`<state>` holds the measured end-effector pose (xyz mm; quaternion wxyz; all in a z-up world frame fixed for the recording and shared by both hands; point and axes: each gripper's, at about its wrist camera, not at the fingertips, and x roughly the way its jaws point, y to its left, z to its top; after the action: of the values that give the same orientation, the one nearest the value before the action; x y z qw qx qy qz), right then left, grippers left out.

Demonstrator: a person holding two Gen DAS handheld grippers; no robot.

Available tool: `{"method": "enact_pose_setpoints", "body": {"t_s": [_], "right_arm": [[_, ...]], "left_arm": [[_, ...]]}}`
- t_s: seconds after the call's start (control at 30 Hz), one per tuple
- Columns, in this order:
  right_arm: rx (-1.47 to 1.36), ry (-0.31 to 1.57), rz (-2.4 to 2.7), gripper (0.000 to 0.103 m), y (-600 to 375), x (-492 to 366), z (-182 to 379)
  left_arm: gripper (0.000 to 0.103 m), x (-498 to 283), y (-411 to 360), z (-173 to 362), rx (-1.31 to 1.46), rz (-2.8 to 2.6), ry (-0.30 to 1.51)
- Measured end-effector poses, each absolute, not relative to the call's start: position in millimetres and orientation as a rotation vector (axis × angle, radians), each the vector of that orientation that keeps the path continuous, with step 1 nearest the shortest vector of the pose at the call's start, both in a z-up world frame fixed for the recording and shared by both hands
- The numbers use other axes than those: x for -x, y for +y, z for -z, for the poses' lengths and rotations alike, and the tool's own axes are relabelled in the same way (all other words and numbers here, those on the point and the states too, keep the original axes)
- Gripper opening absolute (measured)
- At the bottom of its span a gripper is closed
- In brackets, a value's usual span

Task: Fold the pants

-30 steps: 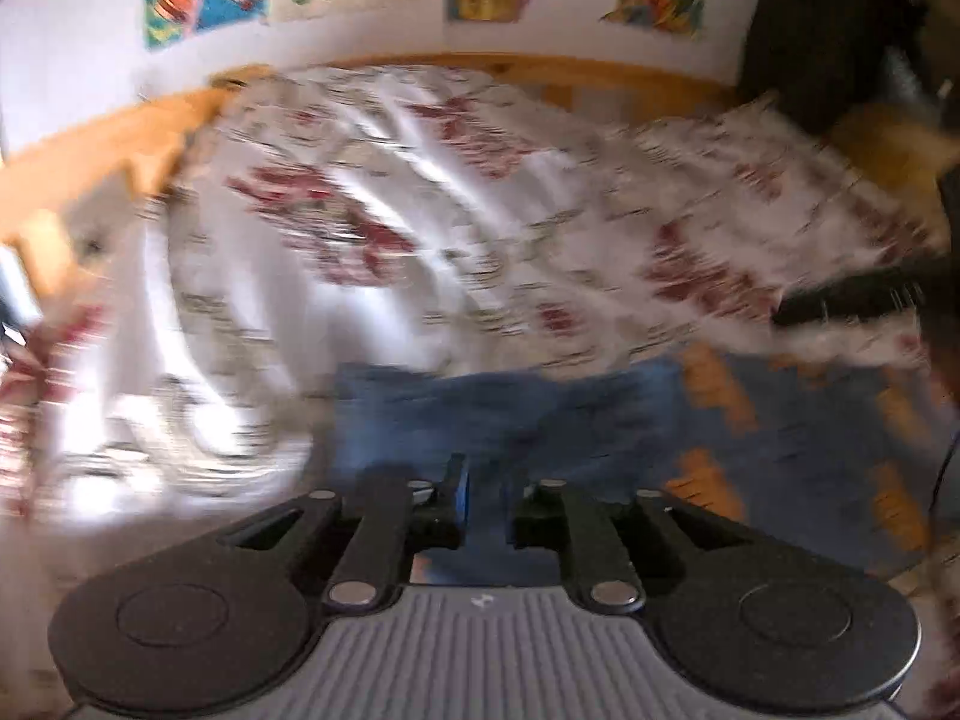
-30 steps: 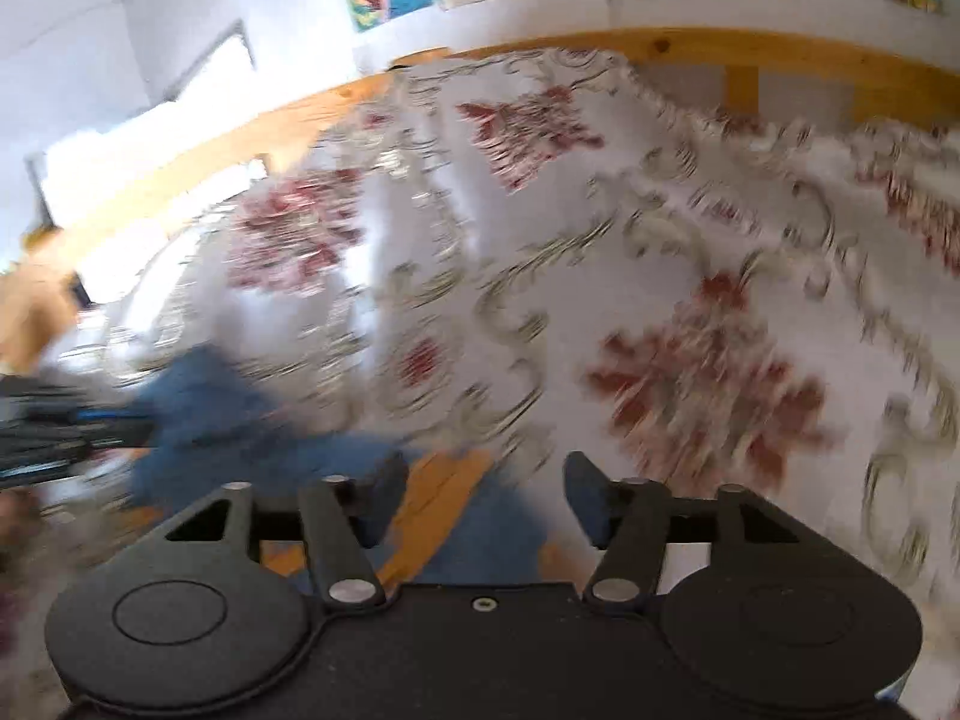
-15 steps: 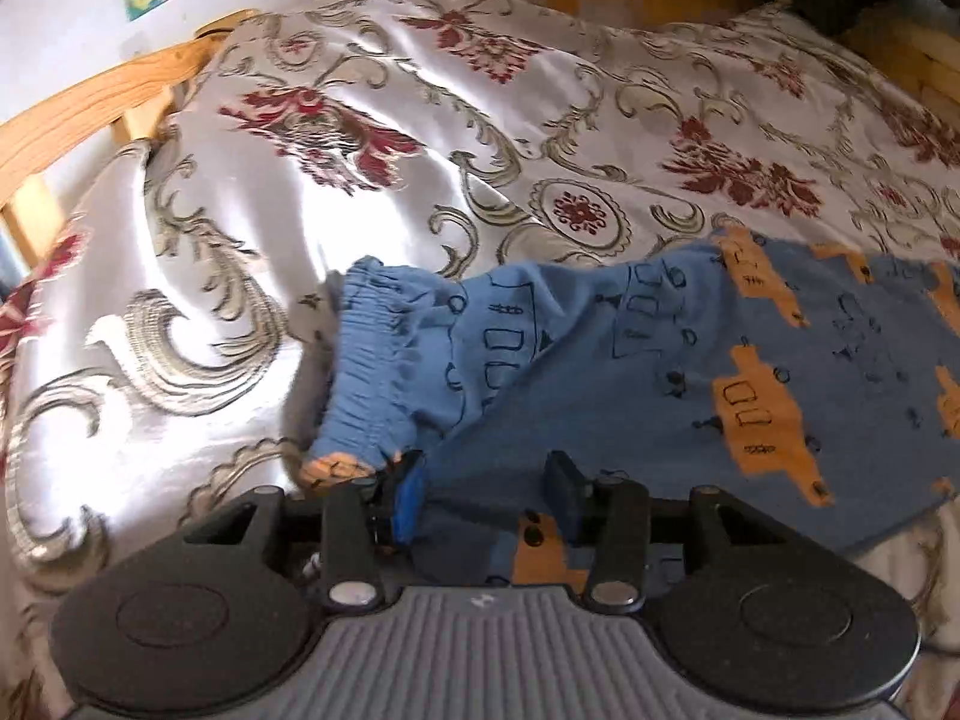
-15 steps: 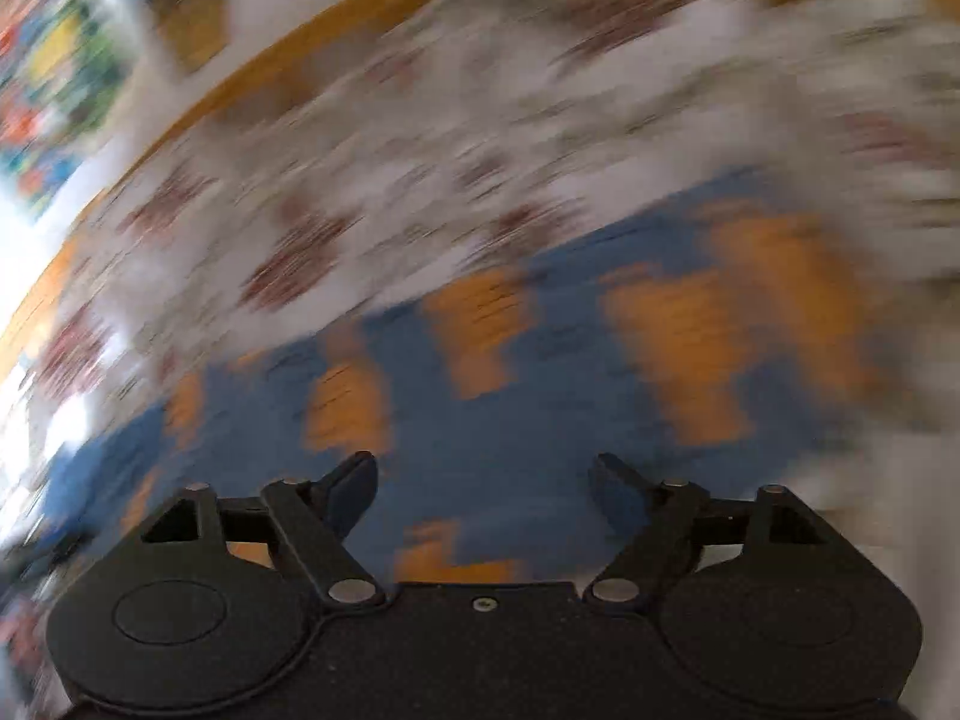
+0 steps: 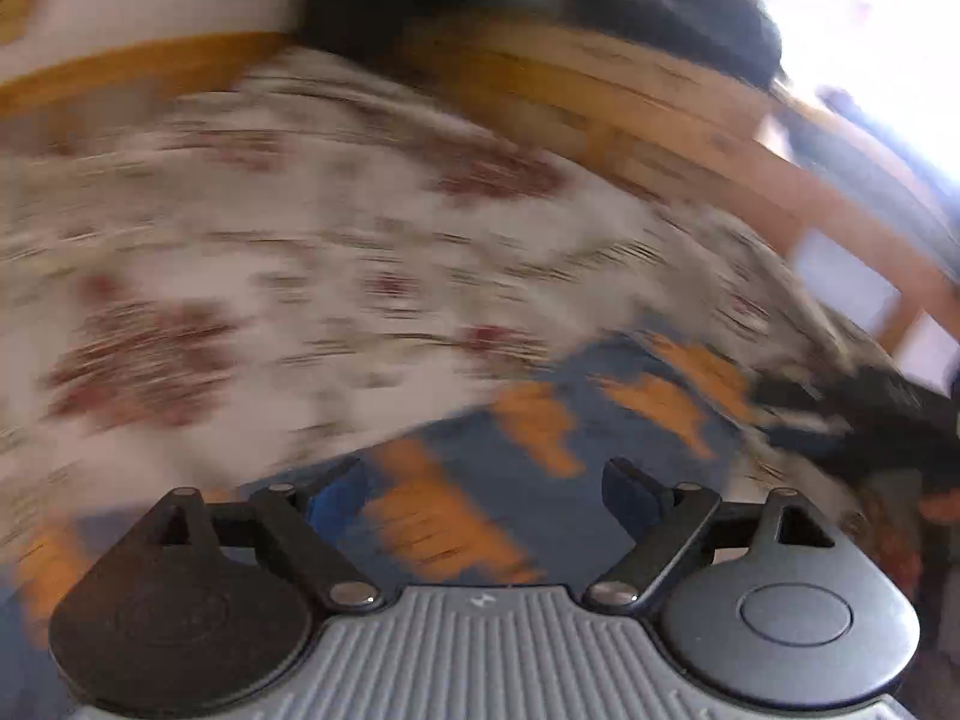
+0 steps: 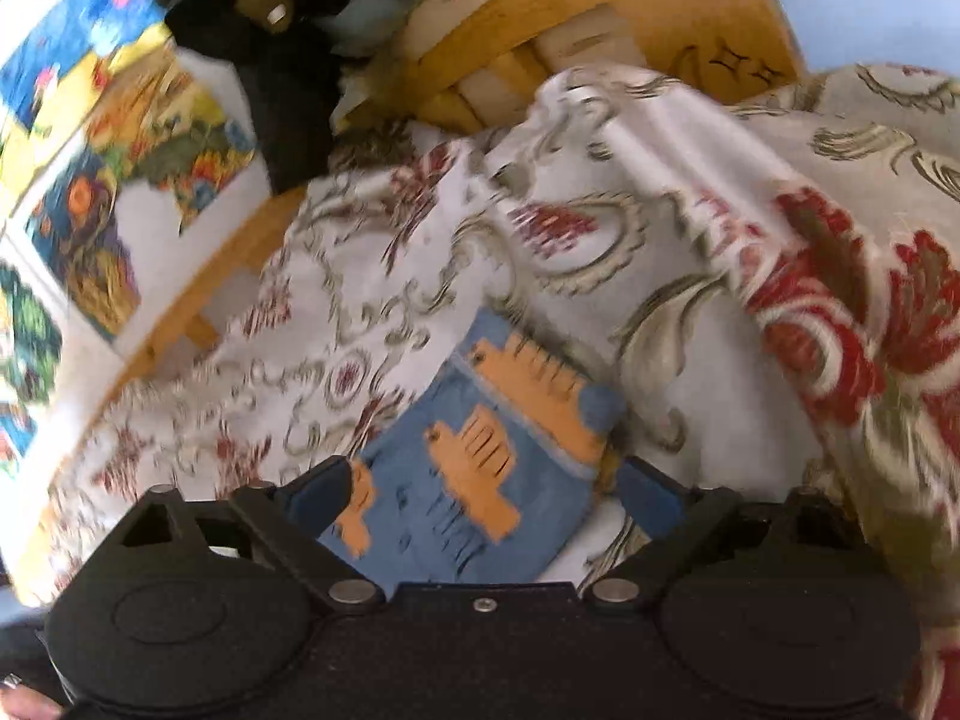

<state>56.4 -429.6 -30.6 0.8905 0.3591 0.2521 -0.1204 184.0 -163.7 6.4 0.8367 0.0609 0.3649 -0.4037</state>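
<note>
Blue pants between open right tongs

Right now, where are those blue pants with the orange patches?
The pants lie on the flowered bedspread, just ahead of the open right gripper in the right wrist view, below the wooden bed frame.

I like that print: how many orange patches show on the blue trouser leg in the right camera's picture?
3 on the pants: one near the cuff, one mid-leg, one beside the left finger of the right tongs, at. More may be hidden below.
</note>
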Motion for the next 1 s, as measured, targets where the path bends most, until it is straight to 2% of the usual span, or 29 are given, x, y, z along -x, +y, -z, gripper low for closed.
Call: {"method": "enact_pose_setpoints", "body": {"t_s": [0.13, 0.23, 0.37, 0.43, 0.47, 0.67, 0.77, 0.9, 0.97, 1.0], "right_arm": [[-0.808, 0.526, 0.261, 0.076, -447.5, -53.8, 39.3], [-0.723, 0.573, 0.264, 0.074, -440.9, -60.5, 39.7], [-0.494, 0.671, 0.282, 0.075, -413.1, -78.4, 40.0], [-0.551, 0.662, 0.255, 0.084, -415.8, -78.6, 43.1], [-0.618, 0.647, 0.243, 0.085, -421.9, -78.4, 44.9], [-0.809, 0.625, 0.206, 0.080, -437.0, -72.7, 50.3], [-0.820, 0.639, 0.215, 0.077, -438.5, -76.3, 52.1], [-0.868, 0.610, 0.266, 0.077, -440.3, -84.0, 56.1], [-0.898, 0.585, 0.298, 0.063, -444.1, -79.9, 57.4], [-0.907, 0.583, 0.331, 0.038, -447.4, -76.6, 59.5]], "left_arm": [[0.091, -184.8, -210.5, 17.6, -0.245, 0.946, 0.791], [0.091, -185.4, -233.0, 41.1, -0.390, 0.888, 0.846], [0.098, -174.3, -228.9, 52.9, -0.466, 0.865, 0.782], [0.101, -173.2, -218.4, 55.3, -0.432, 0.855, 0.800], [0.101, -173.7, -213.7, 55.6, -0.419, 0.854, 0.805], [0.102, -171.2, -210.1, 53.9, -0.407, 0.831, 0.808], [0.102, -173.5, -210.8, 53.0, -0.402, 0.831, 0.816], [0.103, -175.3, -209.8, 53.5, -0.391, 0.837, 0.818], [0.103, -175.6, -209.8, 52.8, -0.388, 0.835, 0.822], [0.103, -175.6, -209.9, 52.3, -0.386, 0.834, 0.826]]}}
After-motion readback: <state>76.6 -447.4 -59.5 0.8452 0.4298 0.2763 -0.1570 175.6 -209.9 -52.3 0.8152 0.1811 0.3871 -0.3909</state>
